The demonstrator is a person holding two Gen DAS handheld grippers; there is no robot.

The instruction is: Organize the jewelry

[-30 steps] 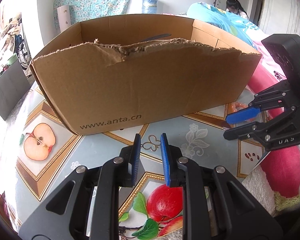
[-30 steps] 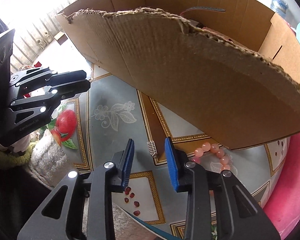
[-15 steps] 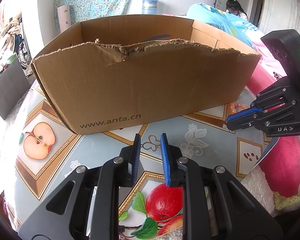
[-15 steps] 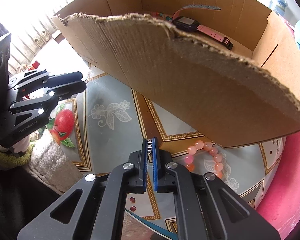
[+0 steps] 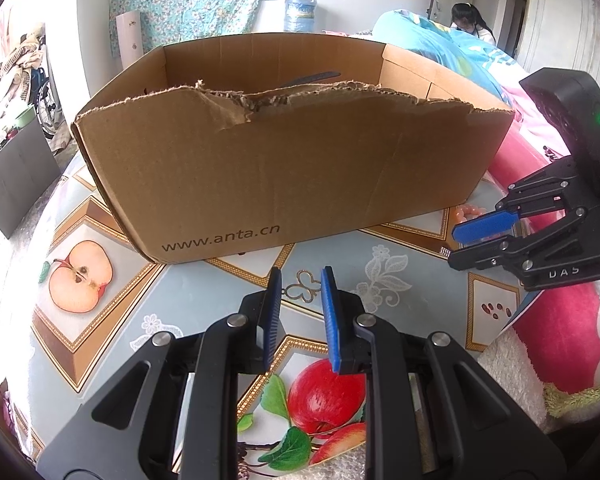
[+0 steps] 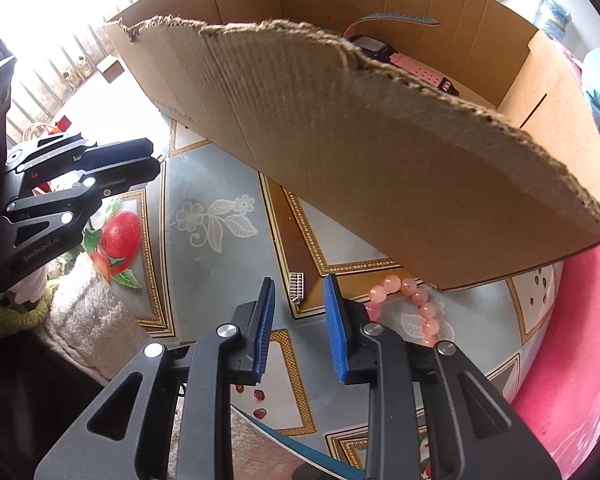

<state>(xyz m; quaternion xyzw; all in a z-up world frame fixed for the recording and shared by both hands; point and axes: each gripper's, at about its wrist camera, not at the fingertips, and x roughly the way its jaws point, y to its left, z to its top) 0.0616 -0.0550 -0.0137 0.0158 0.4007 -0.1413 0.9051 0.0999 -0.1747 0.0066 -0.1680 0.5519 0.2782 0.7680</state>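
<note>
A small silver clasp-like jewelry piece [image 6: 297, 287] lies on the patterned tablecloth [image 6: 204, 256], just ahead of my open right gripper [image 6: 299, 288], between its blue fingers. A pink bead bracelet [image 6: 414, 300] lies to its right, beside the cardboard box [image 6: 380, 168]. A pink-strapped watch [image 6: 384, 54] lies inside the box. My left gripper [image 5: 298, 284] is open and empty over the tablecloth, in front of the box [image 5: 284, 168]. The right gripper also shows in the left wrist view [image 5: 466, 246], with the bracelet [image 5: 466, 212] behind it.
The box has a torn front wall. A fuzzy white cloth [image 6: 88, 328] and pink bedding [image 6: 580, 340] border the table edge. A person [image 5: 466, 20] sits far back in the room.
My right gripper shut around the silver piece half a second ago and has now opened again; the piece lies on the table. The left gripper has not moved.
</note>
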